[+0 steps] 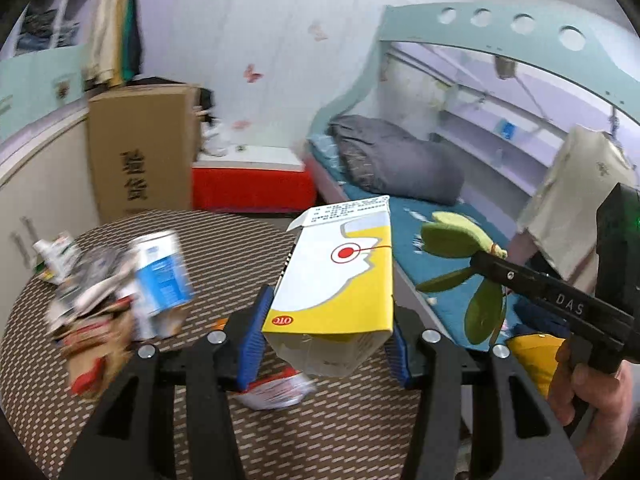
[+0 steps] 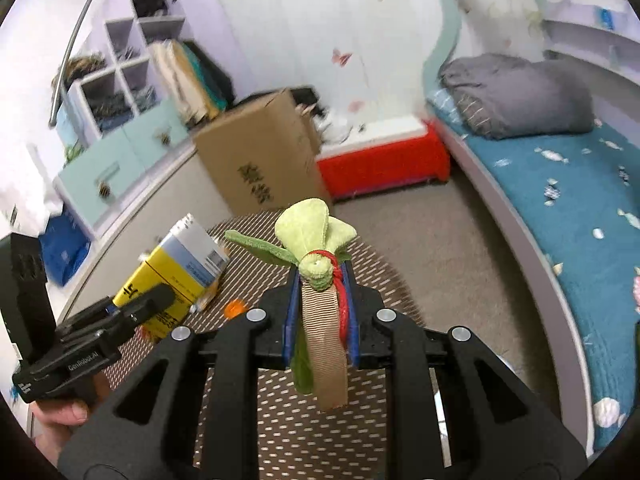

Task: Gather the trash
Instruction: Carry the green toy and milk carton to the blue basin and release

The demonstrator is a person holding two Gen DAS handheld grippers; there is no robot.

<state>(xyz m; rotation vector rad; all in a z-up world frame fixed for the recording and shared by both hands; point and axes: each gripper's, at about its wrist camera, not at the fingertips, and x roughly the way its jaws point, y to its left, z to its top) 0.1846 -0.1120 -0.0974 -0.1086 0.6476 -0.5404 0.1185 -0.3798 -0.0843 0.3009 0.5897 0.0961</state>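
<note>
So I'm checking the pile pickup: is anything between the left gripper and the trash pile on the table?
Yes. The left gripper is already shut on a yellow and white carton, so its jaws are occupied; the trash pile lies to its left.

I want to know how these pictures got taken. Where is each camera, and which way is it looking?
Left wrist: sits on the left gripper, looks along its fingers at the yellow box it holds; the right gripper and right hand show.
Right wrist: sits on the right gripper, looks at the green toy it holds; the left gripper shows.
Both see the cardboard box, red bin and bed.
</note>
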